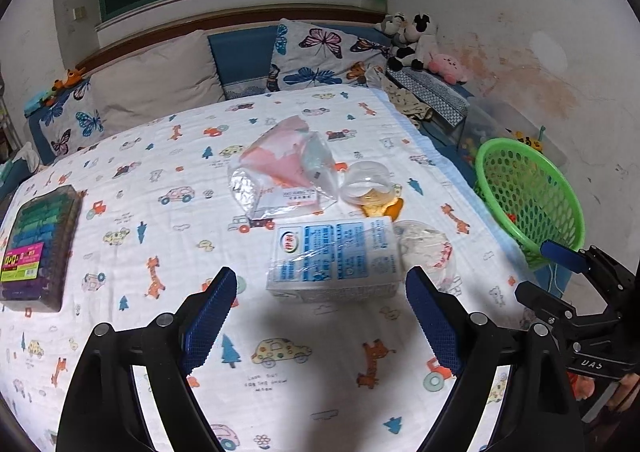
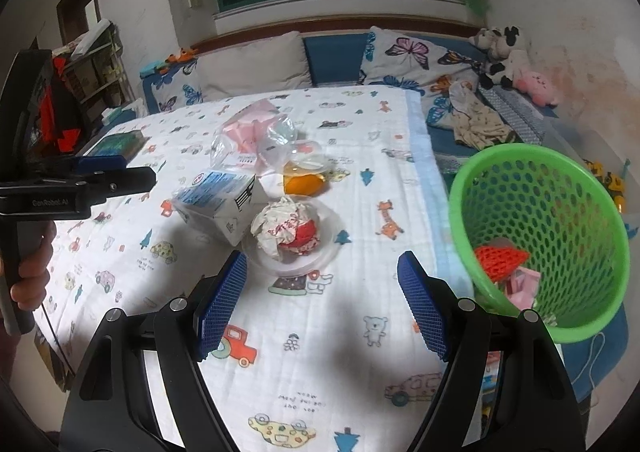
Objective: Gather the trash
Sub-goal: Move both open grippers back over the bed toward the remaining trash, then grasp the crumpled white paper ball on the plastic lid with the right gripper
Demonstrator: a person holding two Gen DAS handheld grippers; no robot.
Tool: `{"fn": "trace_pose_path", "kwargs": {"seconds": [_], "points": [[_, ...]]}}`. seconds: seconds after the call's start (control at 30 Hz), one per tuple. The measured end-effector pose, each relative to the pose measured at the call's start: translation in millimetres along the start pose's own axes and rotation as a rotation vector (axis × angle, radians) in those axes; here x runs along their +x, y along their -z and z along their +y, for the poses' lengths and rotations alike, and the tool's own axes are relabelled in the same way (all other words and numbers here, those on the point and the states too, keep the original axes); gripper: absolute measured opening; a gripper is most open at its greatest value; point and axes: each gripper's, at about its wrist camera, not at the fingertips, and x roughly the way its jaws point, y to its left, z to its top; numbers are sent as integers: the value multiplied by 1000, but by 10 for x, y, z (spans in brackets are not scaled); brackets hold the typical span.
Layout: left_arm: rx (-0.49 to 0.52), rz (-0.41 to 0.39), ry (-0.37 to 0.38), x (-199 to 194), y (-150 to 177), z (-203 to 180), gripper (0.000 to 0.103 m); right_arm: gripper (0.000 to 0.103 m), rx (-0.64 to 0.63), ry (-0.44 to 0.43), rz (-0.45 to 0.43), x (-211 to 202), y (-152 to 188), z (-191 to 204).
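two grippers hang over the bed, each with jaws wide and nothing between them: the left gripper [image 1: 320, 316] faces the blue-and-white carton [image 1: 334, 258] at twelve o'clock, the right gripper [image 2: 322, 304] faces the crumpled wrapper [image 2: 286, 230] on its clear lid [image 2: 326, 252]. likely snag: pads pinching the printed sheet [image 2: 320, 332], or the light lid sliding away. the green basket [image 2: 500, 171] at two o'clock sits at the bed's edge and could tip. its contents are partly hidden; the clear bag's [image 1: 280, 167] contents are hard to read.

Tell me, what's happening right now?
Both grippers open, empty: left, right. Trash pile on bed: carton, crumpled wrapper. Green basket partly filled. Nothing blocking.
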Motion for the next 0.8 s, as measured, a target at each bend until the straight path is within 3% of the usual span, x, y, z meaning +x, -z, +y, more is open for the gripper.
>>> {"fn": "trace_pose_path", "kwargs": {"seconds": [0.8], "points": [[-80, 51, -45, 161, 122, 487, 83, 74, -68, -50, 117, 852, -208, 263]]}}
